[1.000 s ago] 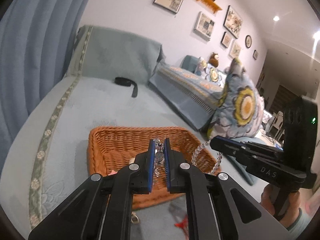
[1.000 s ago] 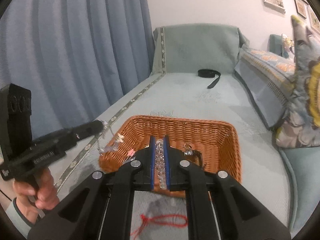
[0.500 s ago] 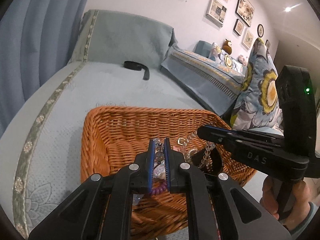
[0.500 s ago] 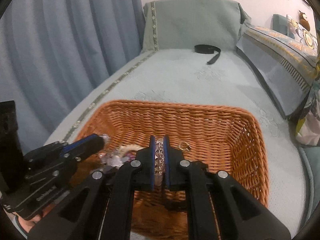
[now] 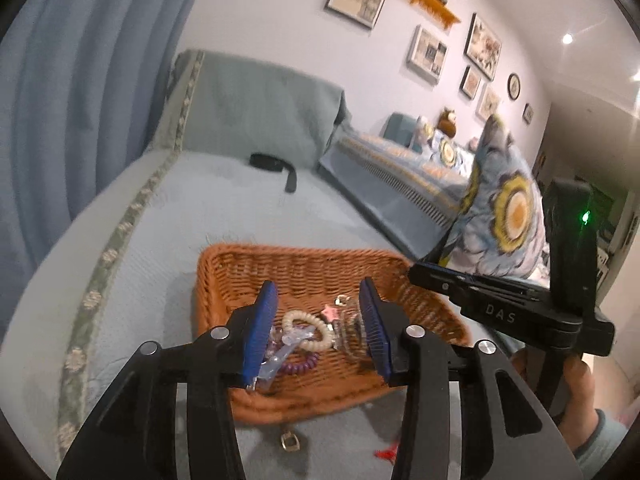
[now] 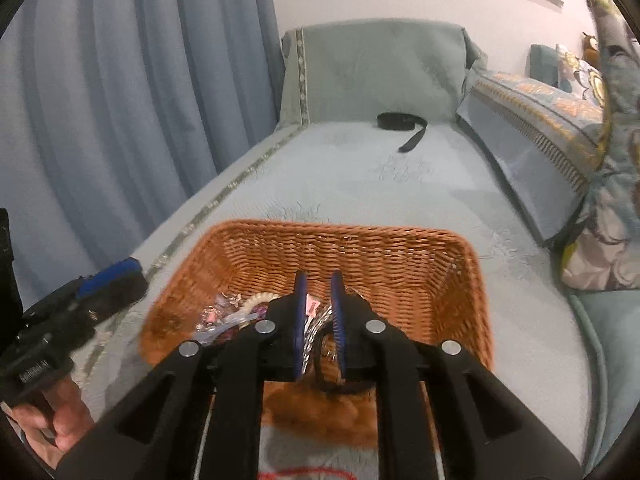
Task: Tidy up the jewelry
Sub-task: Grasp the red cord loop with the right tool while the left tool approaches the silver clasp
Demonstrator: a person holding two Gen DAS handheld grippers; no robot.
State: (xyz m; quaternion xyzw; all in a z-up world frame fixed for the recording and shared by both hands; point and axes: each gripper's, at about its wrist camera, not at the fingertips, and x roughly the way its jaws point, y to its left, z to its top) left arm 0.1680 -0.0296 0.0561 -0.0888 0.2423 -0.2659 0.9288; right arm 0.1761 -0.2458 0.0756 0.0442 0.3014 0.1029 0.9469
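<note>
Jewelry lies heaped in the wicker basket, lower centre of frame, on the sofa. Left gripper is spread wide above it; right gripper is parted, gripping nothing.

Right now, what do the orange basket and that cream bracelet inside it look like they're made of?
Basket: woven wicker or rattan, matte orange-brown; the interlaced strands show on its walls. Cream bracelet: a ring of small rounded beads with a soft pearly sheen, probably plastic or imitation pearl; too blurred to be sure.
</note>
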